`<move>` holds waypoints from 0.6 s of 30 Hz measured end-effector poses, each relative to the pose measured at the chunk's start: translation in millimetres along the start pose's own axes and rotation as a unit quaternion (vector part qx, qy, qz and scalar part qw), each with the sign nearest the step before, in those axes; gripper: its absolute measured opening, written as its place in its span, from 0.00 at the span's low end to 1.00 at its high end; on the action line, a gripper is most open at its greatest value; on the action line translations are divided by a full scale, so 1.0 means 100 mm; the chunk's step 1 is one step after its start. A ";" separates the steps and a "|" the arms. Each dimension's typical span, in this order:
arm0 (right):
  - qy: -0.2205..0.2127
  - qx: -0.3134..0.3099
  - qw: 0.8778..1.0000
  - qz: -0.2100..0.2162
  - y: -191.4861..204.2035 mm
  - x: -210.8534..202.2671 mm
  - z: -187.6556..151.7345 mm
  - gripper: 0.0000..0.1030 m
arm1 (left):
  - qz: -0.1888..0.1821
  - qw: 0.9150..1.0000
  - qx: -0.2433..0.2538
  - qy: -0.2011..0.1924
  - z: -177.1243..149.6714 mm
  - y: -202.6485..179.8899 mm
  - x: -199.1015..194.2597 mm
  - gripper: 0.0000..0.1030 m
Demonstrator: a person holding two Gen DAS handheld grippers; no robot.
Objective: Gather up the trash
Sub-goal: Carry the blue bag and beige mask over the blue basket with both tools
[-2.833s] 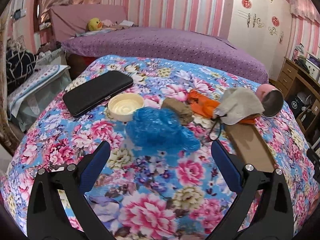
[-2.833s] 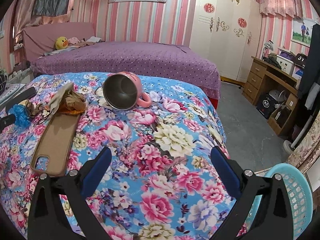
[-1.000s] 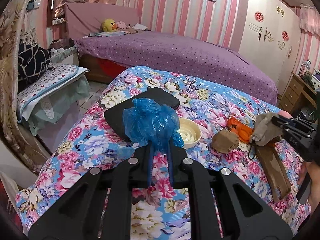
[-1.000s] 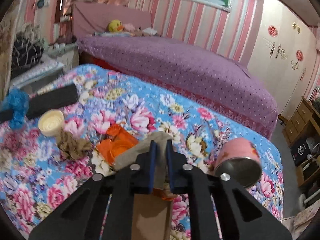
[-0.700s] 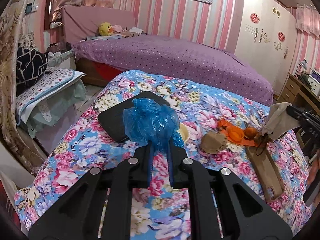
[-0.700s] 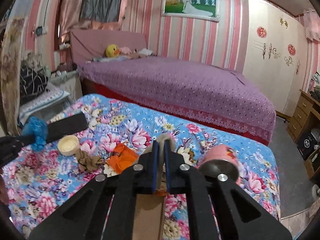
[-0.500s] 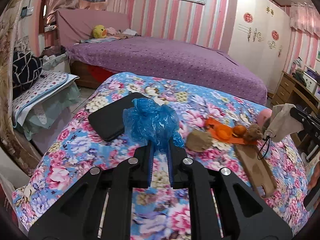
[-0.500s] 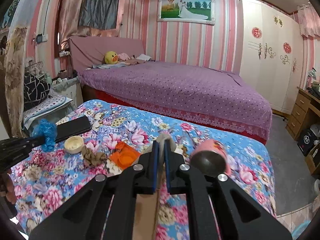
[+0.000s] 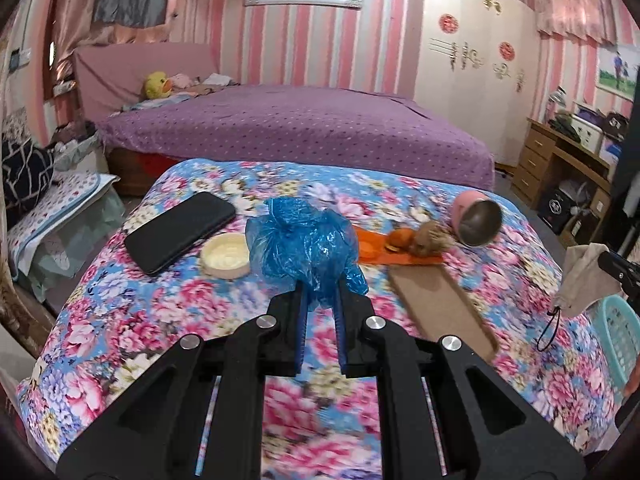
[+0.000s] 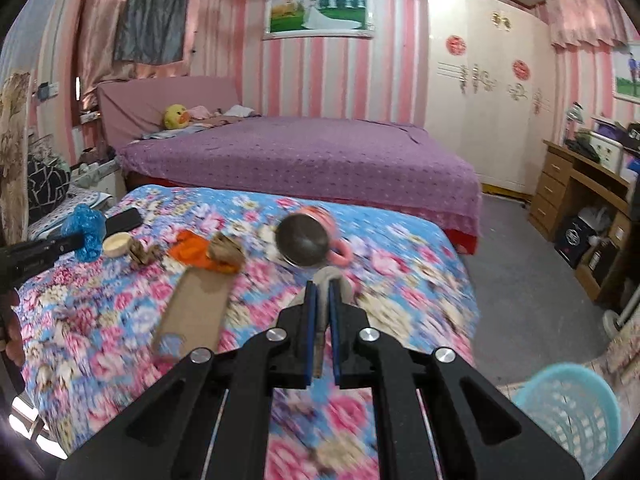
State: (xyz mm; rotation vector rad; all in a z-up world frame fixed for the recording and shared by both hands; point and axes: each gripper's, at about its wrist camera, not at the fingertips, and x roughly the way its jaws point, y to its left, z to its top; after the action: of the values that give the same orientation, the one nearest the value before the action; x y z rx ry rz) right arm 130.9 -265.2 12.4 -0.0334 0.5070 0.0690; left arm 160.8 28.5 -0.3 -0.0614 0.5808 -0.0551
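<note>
Above the floral bedspread [image 9: 168, 304], the left gripper [image 9: 320, 300] pinches a crumpled blue plastic bag [image 9: 304, 248] and the right gripper [image 10: 322, 300] a limp beige cloth [image 9: 584, 276], both probably light, soft and best held by a bunched fold.

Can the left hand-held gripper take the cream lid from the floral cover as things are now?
Probably not yet. The left hand-held gripper is shut on the blue plastic bag, so it has no free grip, though the cream lid lies uncovered beside the black phone.
</note>
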 end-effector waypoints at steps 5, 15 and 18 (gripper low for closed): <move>-0.001 0.024 1.000 -0.016 -0.27 -0.21 -0.20 0.07 | -0.015 1.000 0.015 0.000 -0.10 -0.28 -0.10 0.10; -0.009 0.044 0.999 -0.020 -0.54 -0.39 -0.36 0.07 | -0.037 0.999 0.030 0.018 -0.37 -0.75 -0.16 0.10; -0.012 0.048 0.999 -0.021 -0.60 -0.44 -0.38 0.07 | -0.052 0.998 0.025 0.025 -0.39 -0.86 -0.14 0.10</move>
State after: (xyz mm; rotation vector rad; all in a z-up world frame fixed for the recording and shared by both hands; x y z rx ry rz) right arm 78.7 -329.3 1.2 0.0505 0.4841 0.0045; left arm 124.5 -57.7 -19.2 -0.0422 0.6254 -0.1726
